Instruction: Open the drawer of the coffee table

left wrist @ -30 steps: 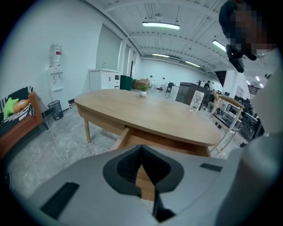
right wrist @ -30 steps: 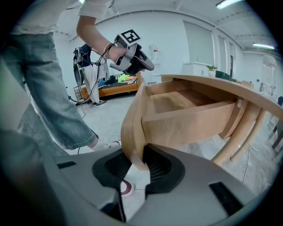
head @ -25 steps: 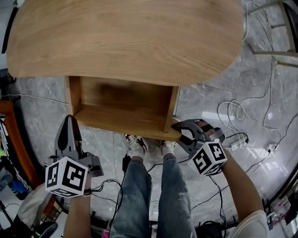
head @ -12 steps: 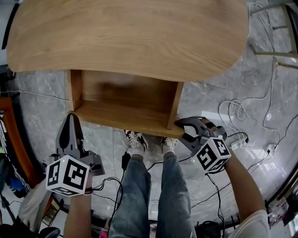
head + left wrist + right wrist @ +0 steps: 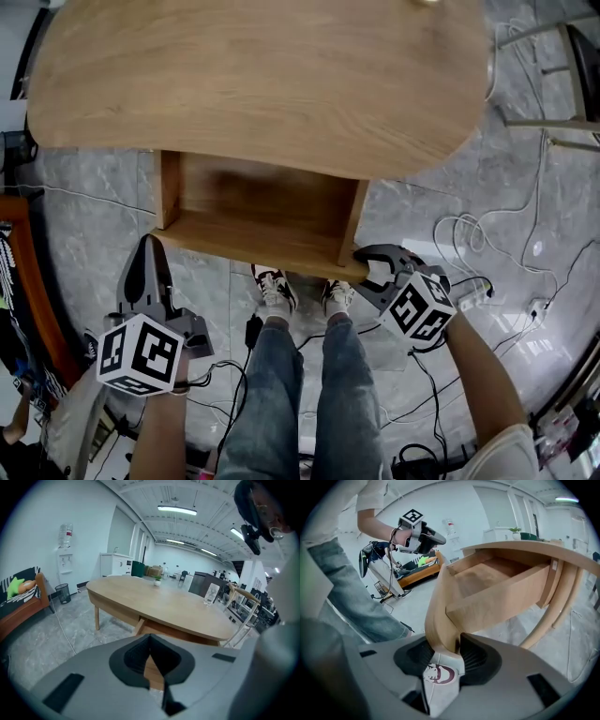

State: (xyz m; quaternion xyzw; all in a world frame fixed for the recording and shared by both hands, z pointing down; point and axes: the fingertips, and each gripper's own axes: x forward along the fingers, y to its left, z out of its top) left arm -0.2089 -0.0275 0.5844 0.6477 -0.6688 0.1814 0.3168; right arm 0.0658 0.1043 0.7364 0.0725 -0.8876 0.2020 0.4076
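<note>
- Head view, drawer (image 5: 251,246): pulled well out from under the coffee table (image 5: 262,75) top, inside bare. Task judged essentially done.
- Head view, right gripper (image 5: 367,267): at the drawer's right front corner, the natural place to pull from.
- Head view, left gripper (image 5: 147,248): low, off the drawer's left corner and apart from it. Idle, since one gripper suffices.
- Left gripper view: jaws pressed together, nothing in them. The table stands ahead.
- Right gripper view: drawer front (image 5: 436,606) edge sits between the jaws, which have just been opening. The pads look just clear of the wood, though lens distortion leaves this uncertain.
</note>
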